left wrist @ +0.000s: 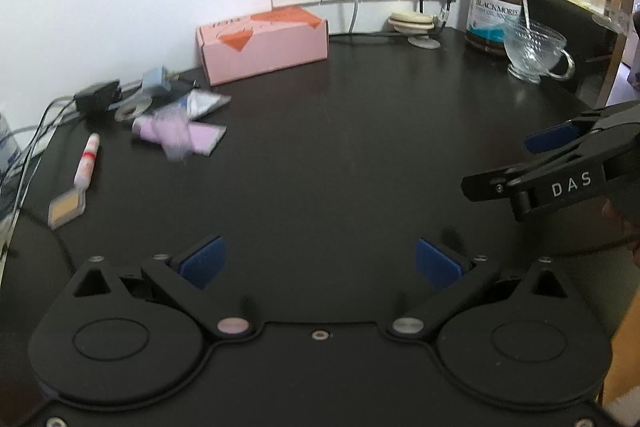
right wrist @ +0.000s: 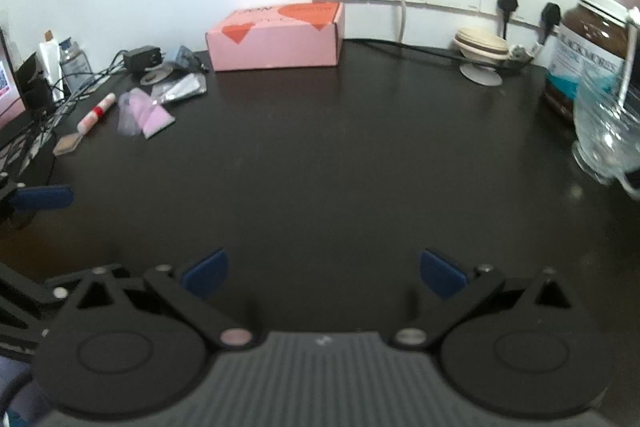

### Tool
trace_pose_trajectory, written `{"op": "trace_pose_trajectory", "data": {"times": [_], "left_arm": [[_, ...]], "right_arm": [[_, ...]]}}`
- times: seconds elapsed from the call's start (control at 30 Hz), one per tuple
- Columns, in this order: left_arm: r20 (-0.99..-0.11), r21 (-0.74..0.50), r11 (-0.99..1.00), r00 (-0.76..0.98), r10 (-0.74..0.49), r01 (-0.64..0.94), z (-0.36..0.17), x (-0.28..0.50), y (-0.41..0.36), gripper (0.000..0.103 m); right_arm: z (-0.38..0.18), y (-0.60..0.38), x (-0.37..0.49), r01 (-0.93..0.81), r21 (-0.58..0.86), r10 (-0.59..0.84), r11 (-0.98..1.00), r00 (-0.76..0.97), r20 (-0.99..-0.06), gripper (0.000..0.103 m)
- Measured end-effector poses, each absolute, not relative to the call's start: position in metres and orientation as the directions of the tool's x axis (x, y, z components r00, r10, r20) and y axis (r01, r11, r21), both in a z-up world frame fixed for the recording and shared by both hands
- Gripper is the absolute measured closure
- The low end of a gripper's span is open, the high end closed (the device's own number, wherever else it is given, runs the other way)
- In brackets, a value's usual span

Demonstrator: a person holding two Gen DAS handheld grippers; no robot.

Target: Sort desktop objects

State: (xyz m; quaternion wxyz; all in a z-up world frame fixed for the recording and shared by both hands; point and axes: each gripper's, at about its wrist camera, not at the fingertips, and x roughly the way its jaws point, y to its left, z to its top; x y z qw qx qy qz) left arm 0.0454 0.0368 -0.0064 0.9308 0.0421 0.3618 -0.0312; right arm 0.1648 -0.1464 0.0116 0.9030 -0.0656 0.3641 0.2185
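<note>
Pink sachets lie far left; both empty claws, left claw and right claw, gape wide, so approach low.

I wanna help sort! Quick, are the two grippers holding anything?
Left gripper: open, holding nothing.
Right gripper: open, holding nothing.

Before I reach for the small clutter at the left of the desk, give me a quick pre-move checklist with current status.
1. Left gripper open, nothing held: ok.
2. Right gripper open, nothing held: ok.
3. Dark desk between grippers and clutter free of obstacles: ok.
4. Purple packets in view, not covered: ok.
5. Red-and-white tube separate from the packets: ok.
6. Cables near the clutter, snag risk: cannot tell.
</note>
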Motion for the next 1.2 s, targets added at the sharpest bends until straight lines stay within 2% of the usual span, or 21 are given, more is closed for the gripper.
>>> {"op": "trace_pose_trajectory", "data": {"times": [0.2,0.6,1.2], "left_arm": [[-0.713,0.045,0.996,0.701,-0.021,0.076,-0.015,0.012,0.042,0.000],[-0.728,0.018,0.997,0.685,-0.040,0.078,-0.021,-0.024,0.052,0.000],[-0.711,-0.027,1.000,0.703,-0.023,0.005,-0.012,-0.011,0.067,0.000]], "right_arm": [[0.001,-0.145,0.126,-0.437,0.029,0.332,0.899,0.636,-0.697,0.001],[-0.009,-0.139,0.072,-0.436,0.007,0.313,0.900,0.634,-0.707,0.001],[-0.006,-0.141,0.076,-0.417,-0.008,0.287,0.909,0.638,-0.714,0.001]]}}
